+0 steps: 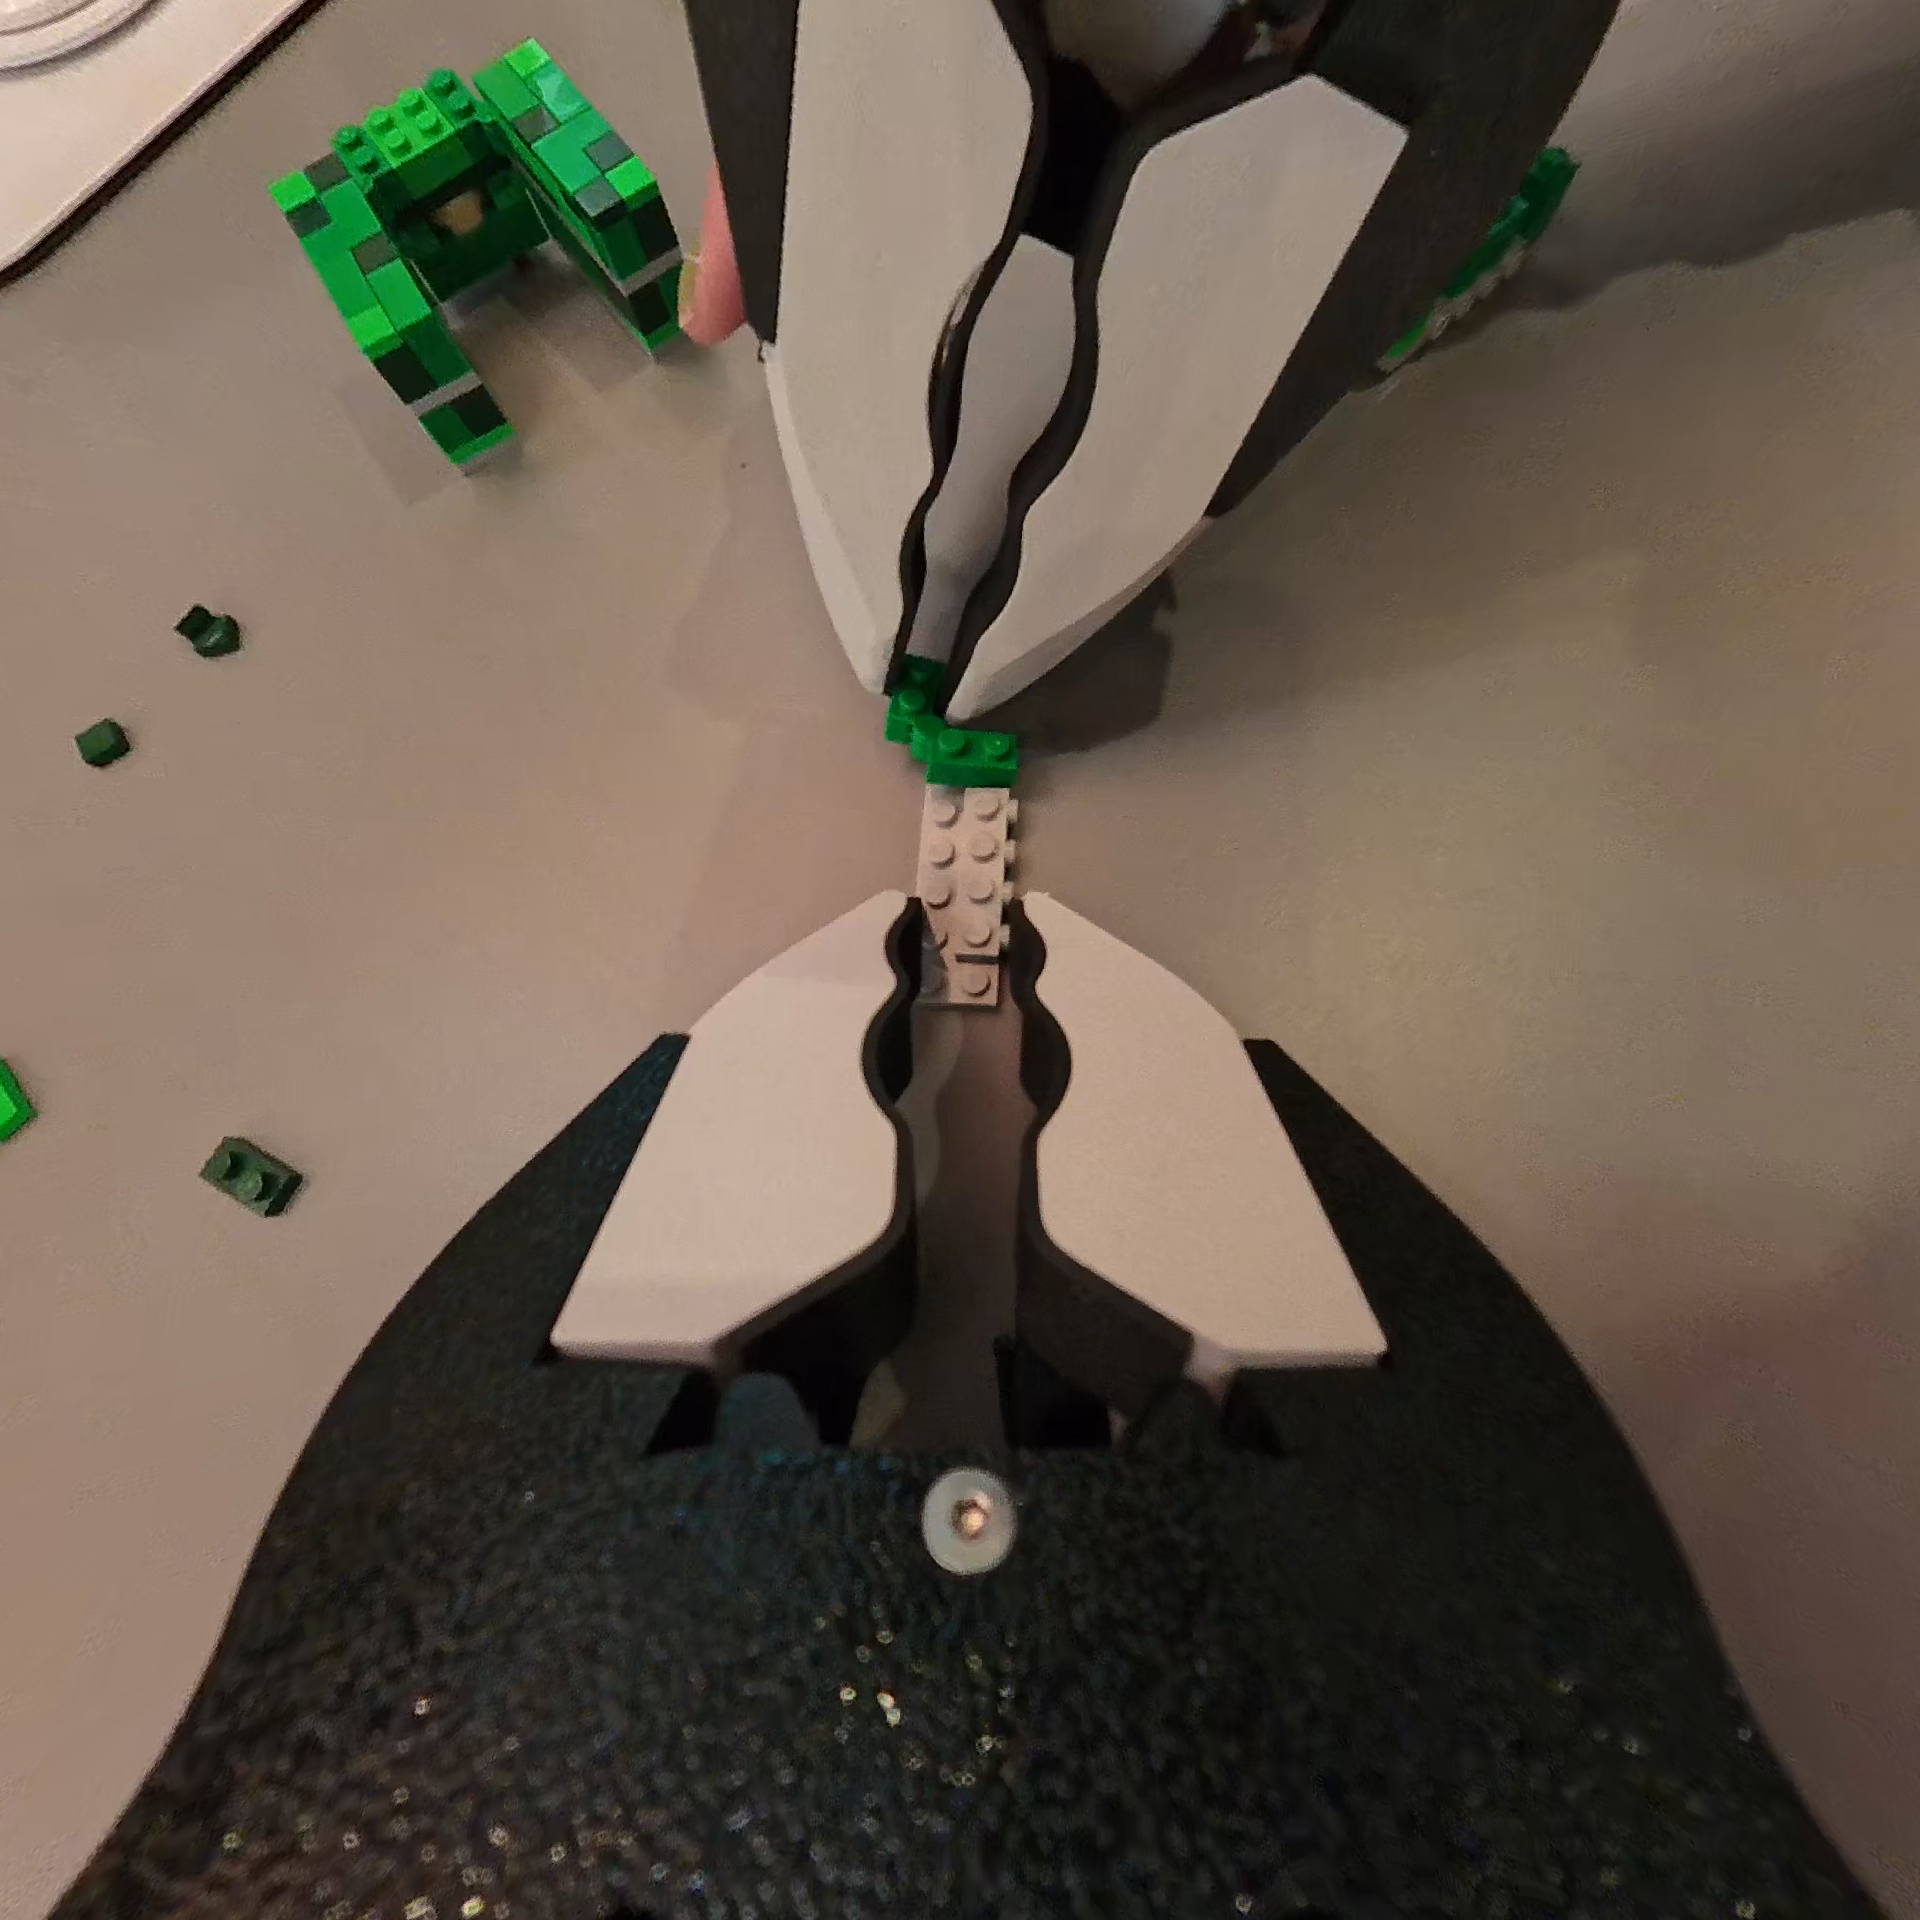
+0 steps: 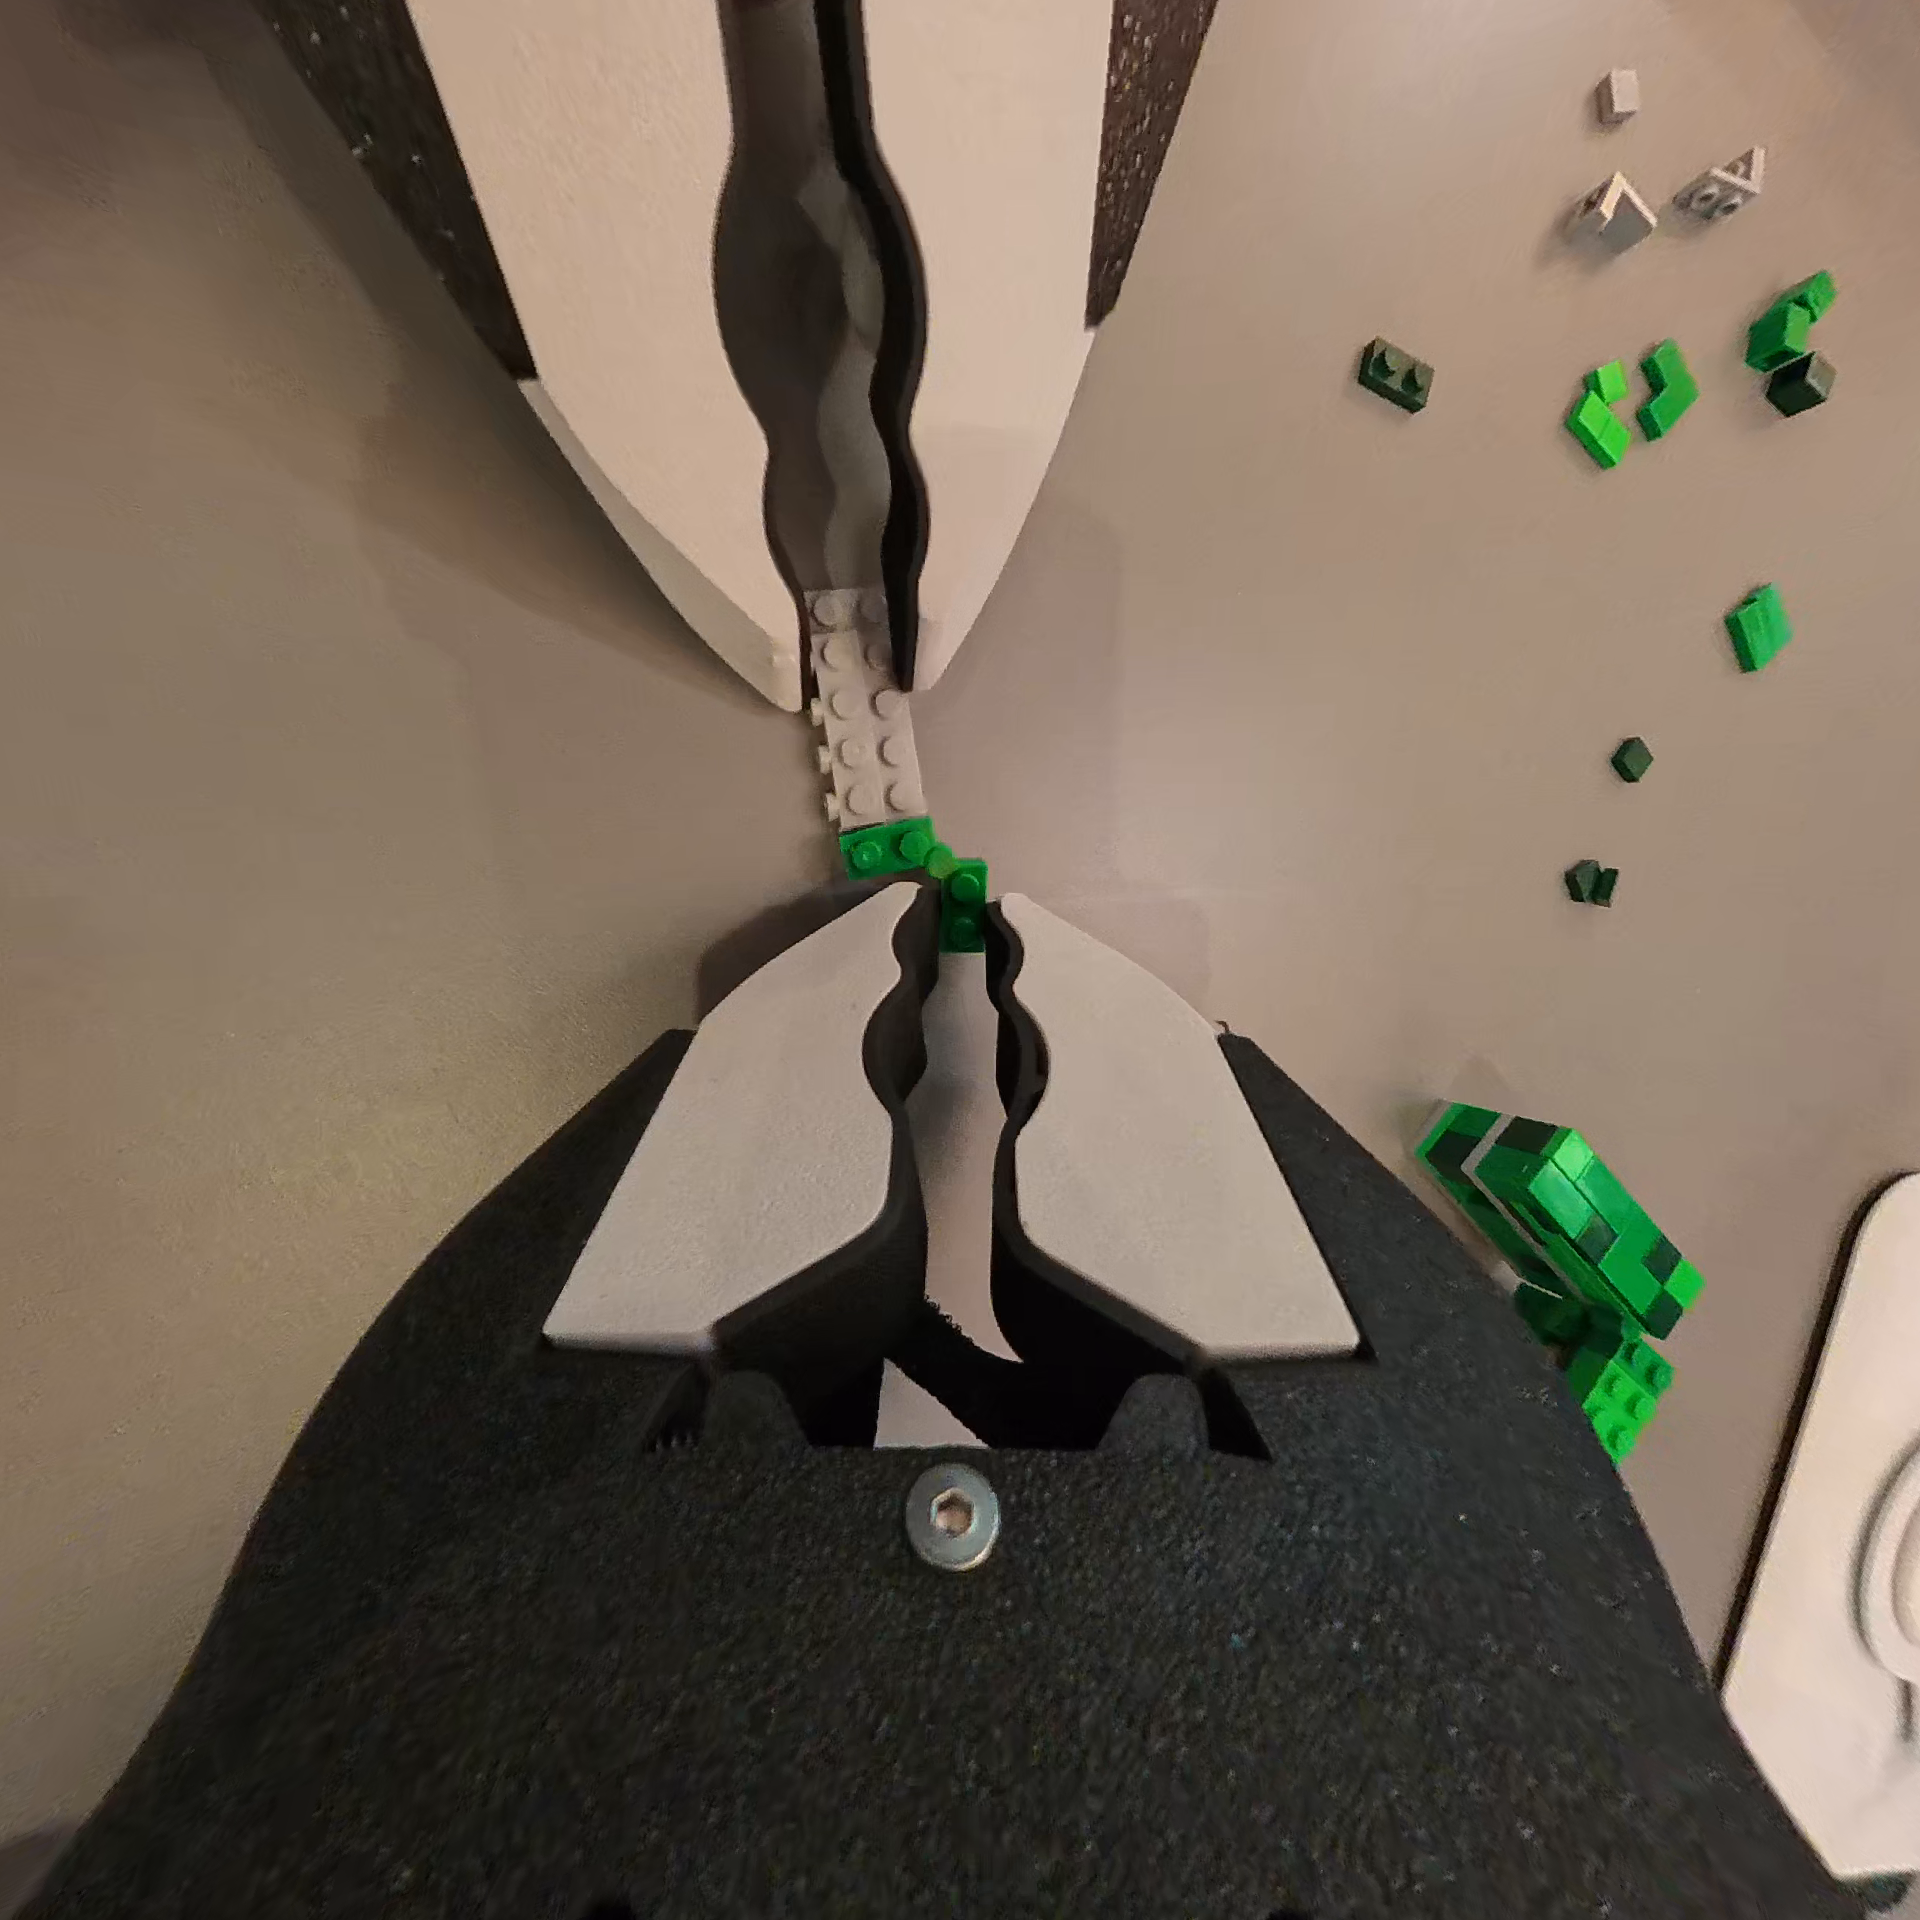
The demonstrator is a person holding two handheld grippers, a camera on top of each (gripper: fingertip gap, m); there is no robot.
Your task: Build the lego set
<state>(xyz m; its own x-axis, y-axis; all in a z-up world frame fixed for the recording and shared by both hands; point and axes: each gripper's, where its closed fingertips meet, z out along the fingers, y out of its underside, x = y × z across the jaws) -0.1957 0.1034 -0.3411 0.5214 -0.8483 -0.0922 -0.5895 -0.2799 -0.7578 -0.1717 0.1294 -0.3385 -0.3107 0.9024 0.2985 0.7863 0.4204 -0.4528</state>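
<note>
The grey studded plate (image 1: 966, 894) hangs above the bench (image 1: 416, 831), studs up, its long axis running straight between the two grippers. A green plate (image 1: 971, 755) lies crosswise at its far end, joined to a second green plate (image 1: 914, 698) turned off at an angle. The left gripper (image 1: 964, 940) has its fingers (image 1: 831, 997) clamped on the grey plate's near end. The right gripper (image 2: 954, 925) has its fingers (image 2: 1091, 997) drawn nearly together, pinching the angled green plate. Off to the side a green brick model (image 1: 468, 249) stands among loose green pieces (image 2: 1652, 400).

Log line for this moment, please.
left gripper: shut on grey plate | right gripper: shut on green piece | green meets grey plate's end
</note>
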